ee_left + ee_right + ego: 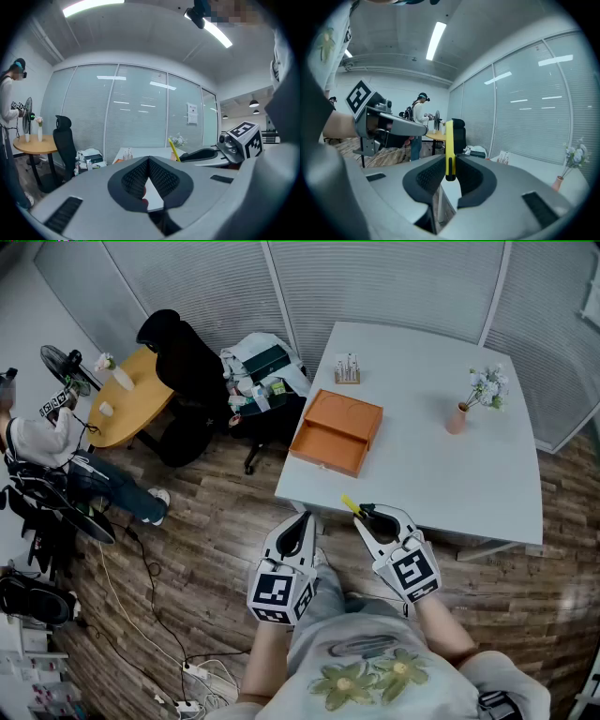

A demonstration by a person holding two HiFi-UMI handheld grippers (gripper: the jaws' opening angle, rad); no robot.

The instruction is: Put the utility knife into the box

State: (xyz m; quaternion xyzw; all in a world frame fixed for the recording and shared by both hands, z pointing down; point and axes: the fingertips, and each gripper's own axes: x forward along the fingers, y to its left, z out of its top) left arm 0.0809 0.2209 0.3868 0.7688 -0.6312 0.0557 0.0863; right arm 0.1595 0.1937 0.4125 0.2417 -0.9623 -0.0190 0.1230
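My right gripper is shut on a yellow utility knife, which pokes out to the left of its fingertips over the near edge of the white table. In the right gripper view the utility knife stands upright, pinched between the pads of the right gripper. The orange box lies on the table's left part, beyond both grippers. My left gripper is shut with nothing in it, held just off the table's near-left corner. In the left gripper view the tips of the left gripper meet.
A pink vase of flowers and a small rack of bottles stand further back on the table. To the left are a cluttered chair, a black office chair, a round wooden table and a seated person. Cables lie on the floor.
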